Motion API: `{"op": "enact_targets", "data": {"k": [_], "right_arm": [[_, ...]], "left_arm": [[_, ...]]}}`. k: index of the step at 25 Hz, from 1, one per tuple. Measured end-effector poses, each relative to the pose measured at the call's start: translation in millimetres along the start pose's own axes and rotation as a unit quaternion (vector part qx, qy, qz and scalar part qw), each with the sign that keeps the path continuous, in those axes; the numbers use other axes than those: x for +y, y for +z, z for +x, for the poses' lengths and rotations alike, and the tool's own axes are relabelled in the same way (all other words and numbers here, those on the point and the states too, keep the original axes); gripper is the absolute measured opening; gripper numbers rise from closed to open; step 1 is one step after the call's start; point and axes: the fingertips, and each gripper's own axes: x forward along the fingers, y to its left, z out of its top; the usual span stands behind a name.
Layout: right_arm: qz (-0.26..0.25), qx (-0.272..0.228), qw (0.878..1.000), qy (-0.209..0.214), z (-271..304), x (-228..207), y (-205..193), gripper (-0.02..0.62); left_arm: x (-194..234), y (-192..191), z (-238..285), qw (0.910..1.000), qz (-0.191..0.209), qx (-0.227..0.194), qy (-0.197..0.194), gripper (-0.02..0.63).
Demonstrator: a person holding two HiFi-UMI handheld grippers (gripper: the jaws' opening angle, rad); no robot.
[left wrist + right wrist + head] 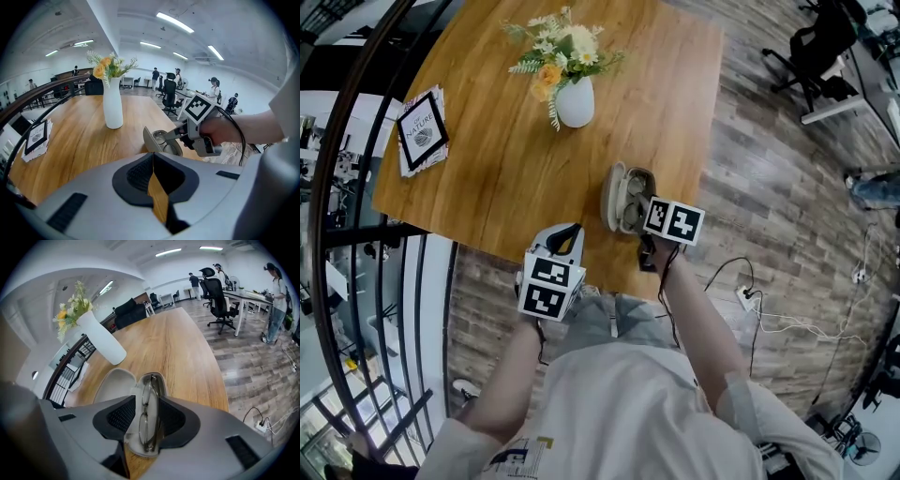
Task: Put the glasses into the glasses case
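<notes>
Nearly done: the glasses (149, 414) lie folded inside the open case (111, 384), lid flopped out to the left, at the near edge of the table (506, 169). Step in hand looks like placing or letting go. The right gripper (639, 210) sits over the case tray with jaws parted, one on each side of the tray and the glasses between them. Can't tell if the pads touch the tray walls. The left gripper (152, 161) hangs near the table edge, well apart from the case, jaws pressed together on nothing. Next move probably: lift the right gripper clear without dragging the glasses out, then swing the lid over to shut, the left gripper steadying the tray.
</notes>
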Motion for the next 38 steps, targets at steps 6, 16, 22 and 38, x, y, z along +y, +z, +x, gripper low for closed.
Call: {"op": "enact_targets", "data": {"k": [6,16,22,38], "right_arm": [[-0.026,-0.046,0.997,0.062,-50,20,34,0.150],[-0.163,-0.174,0.958,0.160,-178,99,100,0.117],[-0.219,-0.254,0.924,0.182,-261,133,124,0.099],[-0.321,-0.385,0.829,0.248,-443,187,109,0.052]], "left_arm": [[-1,24,-15,0.9993,0.021,-0.027,0.016,0.020],[-2,109,-83,0.9856,0.081,-0.127,0.076,0.020],[-8,153,-139,0.9698,0.108,-0.187,0.114,0.020],[-61,206,-274,0.9173,0.143,-0.334,0.163,0.020]]}}
